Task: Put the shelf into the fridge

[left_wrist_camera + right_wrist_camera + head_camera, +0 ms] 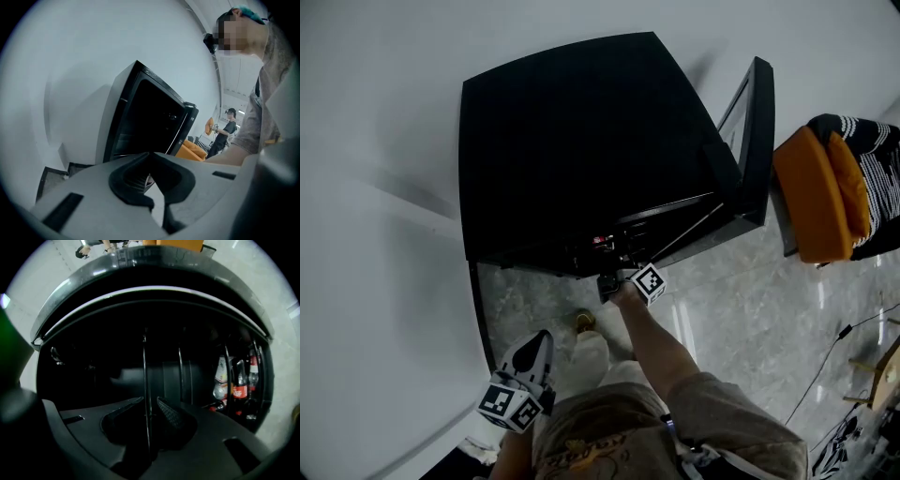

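Observation:
The black fridge [572, 141] stands against the white wall, its door [757, 131] swung open to the right. My right gripper [609, 284] reaches into the fridge opening. In the right gripper view its jaws [149, 404] are shut on a thin rod of the wire shelf [145, 366], which runs into the dark interior. My left gripper [536, 339] hangs low at the left, away from the fridge, with its jaws [151, 174] shut on nothing. From there the fridge [145, 122] shows side-on with its door open.
Bottles [240, 385] stand inside the fridge to the right of the shelf. An orange seat [816, 197] with a striped cloth sits right of the door. A small brass object [584, 322] lies on the marble floor, and a cable [825, 361] at right. A person [225, 133] stands far behind.

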The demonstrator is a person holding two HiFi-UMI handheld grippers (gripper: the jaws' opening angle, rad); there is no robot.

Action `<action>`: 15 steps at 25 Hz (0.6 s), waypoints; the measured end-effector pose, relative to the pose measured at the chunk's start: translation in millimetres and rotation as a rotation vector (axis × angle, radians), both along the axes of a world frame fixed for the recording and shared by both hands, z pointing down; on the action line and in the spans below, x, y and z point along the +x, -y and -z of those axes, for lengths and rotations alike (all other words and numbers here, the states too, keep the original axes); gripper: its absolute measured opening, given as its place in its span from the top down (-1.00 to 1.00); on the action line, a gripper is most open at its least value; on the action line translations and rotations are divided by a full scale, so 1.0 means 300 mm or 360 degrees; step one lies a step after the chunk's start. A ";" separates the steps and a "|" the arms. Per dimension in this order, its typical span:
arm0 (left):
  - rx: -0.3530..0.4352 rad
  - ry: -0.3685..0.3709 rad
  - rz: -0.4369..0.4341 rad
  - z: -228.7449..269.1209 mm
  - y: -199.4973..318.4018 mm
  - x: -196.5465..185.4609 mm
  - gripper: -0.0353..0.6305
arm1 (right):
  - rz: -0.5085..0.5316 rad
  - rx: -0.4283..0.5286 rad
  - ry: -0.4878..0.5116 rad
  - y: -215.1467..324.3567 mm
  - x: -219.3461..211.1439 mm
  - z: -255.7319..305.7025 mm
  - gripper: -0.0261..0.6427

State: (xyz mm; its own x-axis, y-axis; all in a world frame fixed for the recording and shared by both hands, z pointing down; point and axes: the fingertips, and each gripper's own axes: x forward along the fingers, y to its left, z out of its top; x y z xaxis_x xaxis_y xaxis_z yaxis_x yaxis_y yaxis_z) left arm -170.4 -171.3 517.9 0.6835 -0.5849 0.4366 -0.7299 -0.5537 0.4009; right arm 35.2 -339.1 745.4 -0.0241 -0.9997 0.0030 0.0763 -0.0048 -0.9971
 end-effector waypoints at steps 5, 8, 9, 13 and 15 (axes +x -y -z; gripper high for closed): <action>0.0023 -0.0071 -0.0045 0.025 -0.001 0.066 0.88 | 0.0142 -0.0106 -0.0097 -0.111 0.011 0.015 0.75; 0.0032 -0.0110 -0.0068 0.042 0.002 0.107 0.88 | 0.0223 -0.0126 -0.0147 -0.170 0.037 0.064 0.80; 0.0031 -0.0122 -0.0077 0.050 0.001 0.122 0.88 | 0.0256 -0.0127 -0.0172 -0.190 0.043 0.086 0.81; 0.0001 -0.0167 -0.0135 0.076 -0.020 0.181 0.88 | 0.0408 -0.0144 -0.0317 -0.274 0.052 0.202 0.82; -0.0028 -0.0179 -0.0174 0.092 -0.034 0.210 0.88 | 0.0462 -0.0147 -0.0379 -0.317 0.054 0.270 0.83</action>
State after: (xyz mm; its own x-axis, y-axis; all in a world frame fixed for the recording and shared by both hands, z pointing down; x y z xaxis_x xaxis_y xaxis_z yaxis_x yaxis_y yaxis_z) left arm -107.5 -161.0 490.2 0.7880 -0.4971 0.3633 -0.6154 -0.6197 0.4870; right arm 51.5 -243.9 664.3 -0.2938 -0.9467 0.1324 -0.1752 -0.0828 -0.9810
